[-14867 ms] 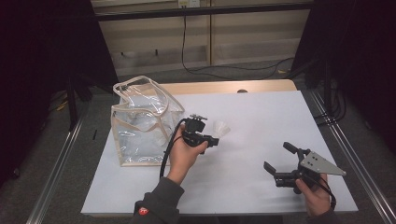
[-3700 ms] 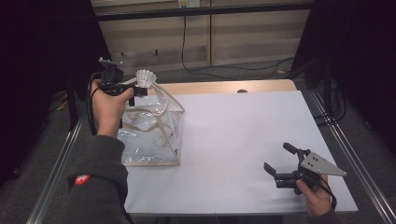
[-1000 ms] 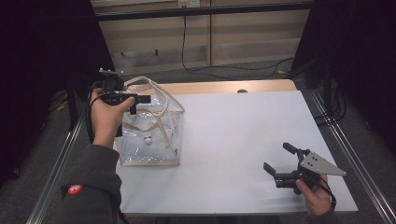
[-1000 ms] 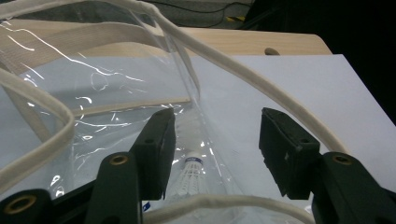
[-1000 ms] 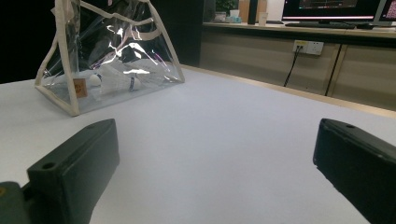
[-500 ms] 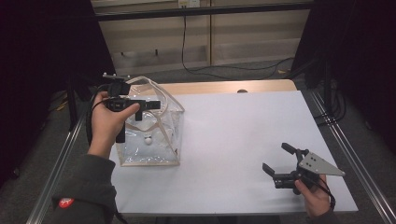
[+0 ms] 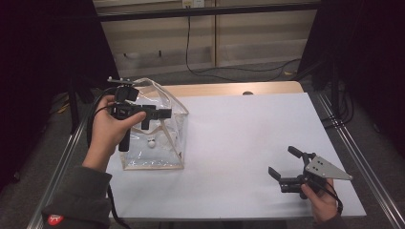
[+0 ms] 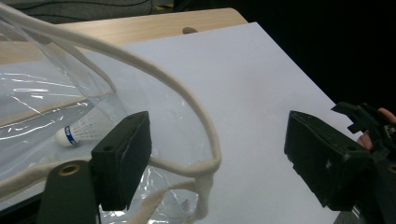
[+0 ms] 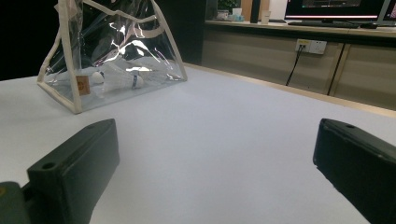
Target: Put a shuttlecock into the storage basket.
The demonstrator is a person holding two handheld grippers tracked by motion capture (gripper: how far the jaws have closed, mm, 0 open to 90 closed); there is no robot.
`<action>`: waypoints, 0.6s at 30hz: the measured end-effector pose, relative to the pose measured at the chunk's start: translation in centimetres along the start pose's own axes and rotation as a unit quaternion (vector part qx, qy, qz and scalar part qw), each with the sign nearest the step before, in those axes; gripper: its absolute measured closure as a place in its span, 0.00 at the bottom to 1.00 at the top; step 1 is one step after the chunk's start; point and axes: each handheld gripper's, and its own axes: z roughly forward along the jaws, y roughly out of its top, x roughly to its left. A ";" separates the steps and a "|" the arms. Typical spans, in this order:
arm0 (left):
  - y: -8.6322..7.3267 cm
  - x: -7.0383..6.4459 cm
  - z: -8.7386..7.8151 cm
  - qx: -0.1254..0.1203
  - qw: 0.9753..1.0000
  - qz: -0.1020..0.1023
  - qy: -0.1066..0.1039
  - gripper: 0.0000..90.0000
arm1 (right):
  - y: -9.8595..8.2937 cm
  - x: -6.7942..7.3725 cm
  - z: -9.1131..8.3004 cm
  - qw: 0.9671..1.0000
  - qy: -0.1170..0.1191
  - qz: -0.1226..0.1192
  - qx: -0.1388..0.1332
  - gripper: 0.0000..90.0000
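A clear plastic bag [image 7: 155,138] with cream cloth trim stands on the far left part of the white table [image 7: 239,143]. Inside it, a white shuttlecock [image 8: 79,132] with a blue band lies on the bag's floor; in the right gripper view the shuttlecock [image 9: 122,80] shows through the bag's [image 9: 112,51] near wall, close to a small brown label.

The left tool [image 7: 155,114] is held in the person's left hand [image 7: 107,131] above the bag's open top, its jaws pointing right across the opening. In the left gripper view the left tool [image 8: 217,172] has its jaws spread wide with nothing between the pads. One cream handle loop [image 8: 177,88] of the bag arcs through the gap and ends at the bag's rim between the jaws, apart from both. The left jaw sits over the bag's interior and the right jaw over bare table.

The right tool [image 7: 284,167] rests low at the near right of the table, well apart from the bag, held by the person's right hand [image 7: 322,200]. Its jaws stand wide apart and hold nothing; in the right gripper view the right tool [image 9: 215,172] faces across bare table towards the bag.
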 end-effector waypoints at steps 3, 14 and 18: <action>0.1 -0.2 -0.1 0.000 1.000 0.002 -0.007 0.25 | 0.0 0.0 0.0 1.000 0.001 0.000 0.000 0.00; 0.3 -1.7 -0.3 0.016 0.999 0.031 -0.022 0.21 | 0.0 0.1 0.0 1.000 0.003 0.003 0.001 0.00; 0.1 -1.9 -0.4 0.017 0.999 0.033 -0.031 0.20 | 0.0 0.1 0.0 1.000 0.001 0.002 0.001 0.00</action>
